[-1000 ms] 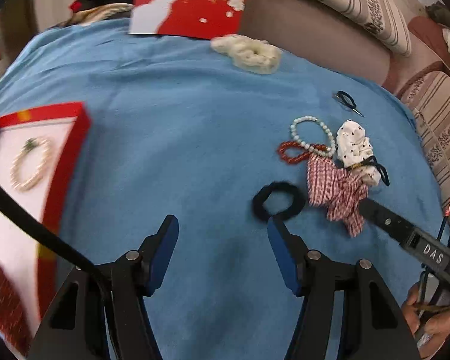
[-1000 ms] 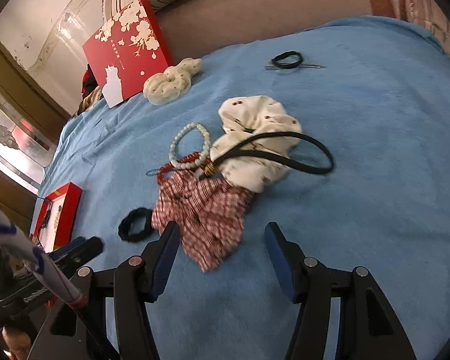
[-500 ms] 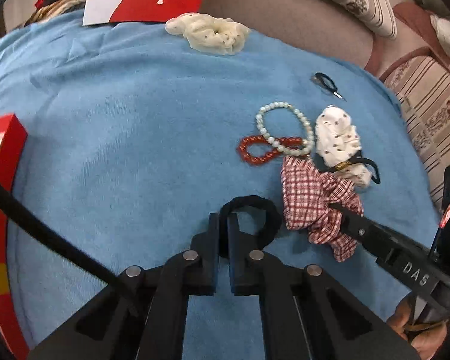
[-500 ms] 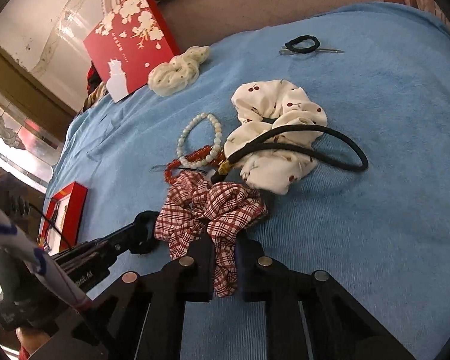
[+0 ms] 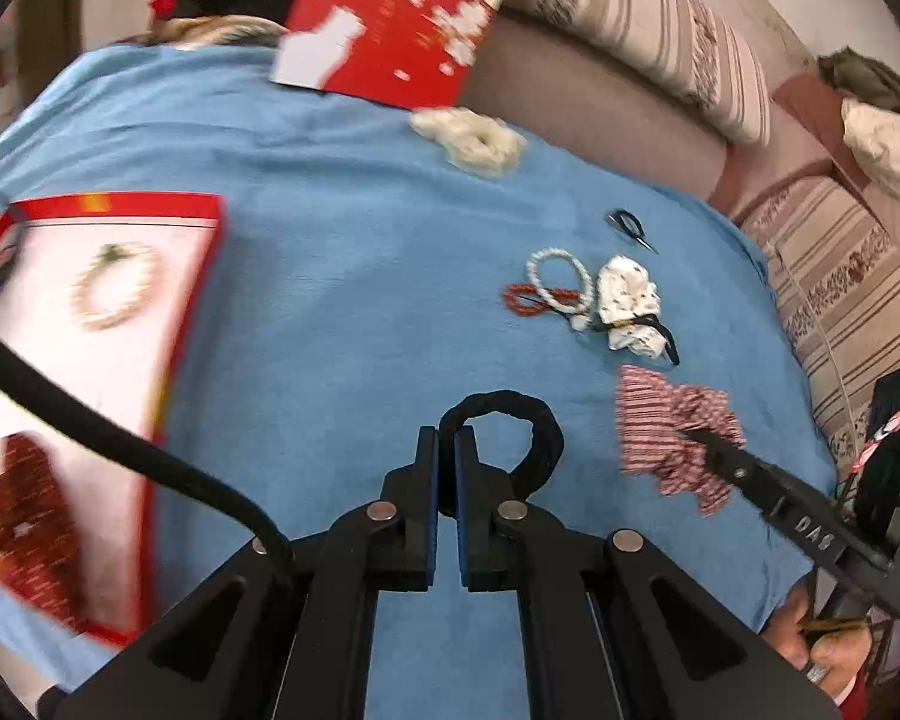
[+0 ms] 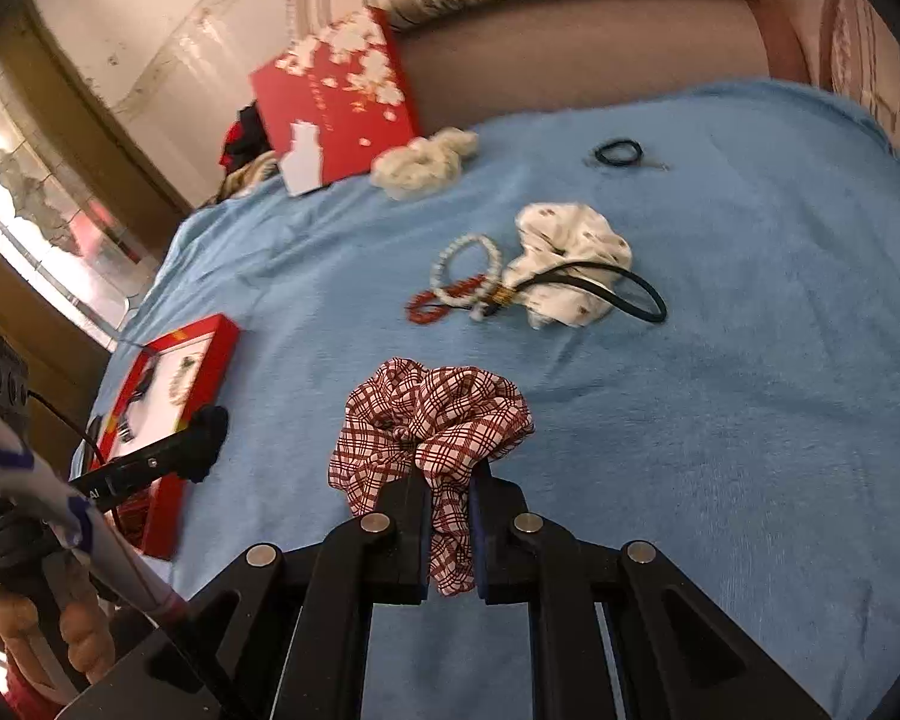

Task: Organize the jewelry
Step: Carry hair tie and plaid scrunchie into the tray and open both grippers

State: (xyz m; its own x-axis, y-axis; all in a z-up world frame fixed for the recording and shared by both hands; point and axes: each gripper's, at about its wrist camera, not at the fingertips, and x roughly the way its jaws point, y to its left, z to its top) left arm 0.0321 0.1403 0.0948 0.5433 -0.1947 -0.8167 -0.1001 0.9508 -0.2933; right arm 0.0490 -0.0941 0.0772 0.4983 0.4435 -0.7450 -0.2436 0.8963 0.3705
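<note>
The red plaid scrunchie [image 6: 432, 420] is clamped between the right tongs [image 6: 450, 516], a fold of its cloth hanging down between the fingers, above the blue blanket [image 6: 750, 420]. Beyond the scrunchie, a white bead bracelet [image 6: 467, 269] is seen overlapping a red bead bracelet [image 6: 435, 307], with a white spotted scrunchie [image 6: 570, 258] (a black hair tie [image 6: 630, 291] is laid across it) just beside them. To the scrunchie's left, a black scrunchie [image 6: 210, 432] is gripped by the left tongs [image 6: 201, 441] near an open red box [image 6: 168, 384].
</note>
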